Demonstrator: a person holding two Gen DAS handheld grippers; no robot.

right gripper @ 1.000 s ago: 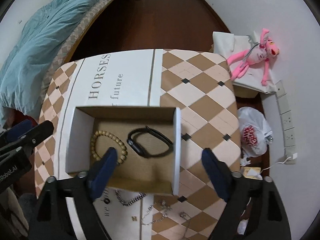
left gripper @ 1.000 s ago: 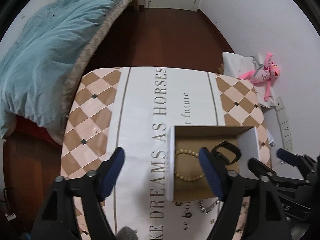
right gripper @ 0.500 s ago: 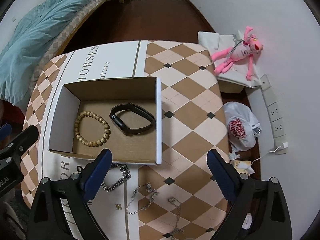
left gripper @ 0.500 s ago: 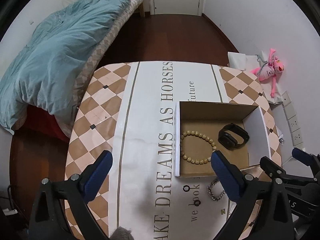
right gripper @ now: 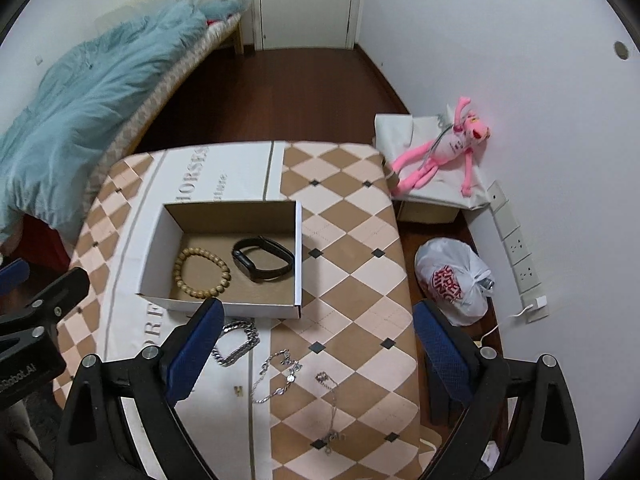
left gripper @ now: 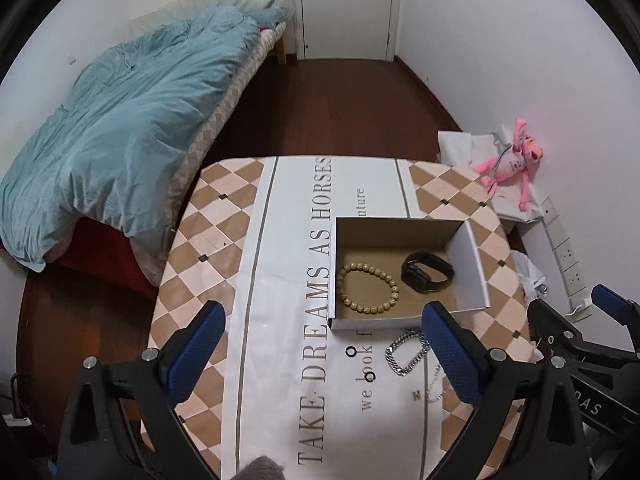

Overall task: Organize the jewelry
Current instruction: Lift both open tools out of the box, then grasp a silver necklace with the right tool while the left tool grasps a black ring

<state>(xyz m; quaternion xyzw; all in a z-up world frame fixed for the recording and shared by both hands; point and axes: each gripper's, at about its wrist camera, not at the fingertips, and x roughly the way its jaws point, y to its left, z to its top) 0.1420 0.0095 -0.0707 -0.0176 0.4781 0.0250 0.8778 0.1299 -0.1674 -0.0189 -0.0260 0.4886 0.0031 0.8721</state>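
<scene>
Both the left hand-held gripper (left gripper: 320,344) and the right hand-held gripper (right gripper: 316,332) are spread wide, holding nothing. Cardboard box (right gripper: 160,236) on the counter (right gripper: 352,240) contains a beaded bracelet (right gripper: 202,272) and black wristband (right gripper: 262,258). Silver chain bracelet (right gripper: 238,342) and thin necklaces (right gripper: 280,376) lie just before it, partly hidden by gripper fingers. Bed (left gripper: 120,120) stands left.

You see a table covered by a checked cloth (right gripper: 352,240) with a white printed band. A bed with a blue duvet (left gripper: 120,128) stands left of it. A white door (left gripper: 346,8) is at the far wall. A pink plush toy (right gripper: 444,152) lies on a white-covered box by the right wall, near a white plastic bag (right gripper: 452,280) on the floor.
</scene>
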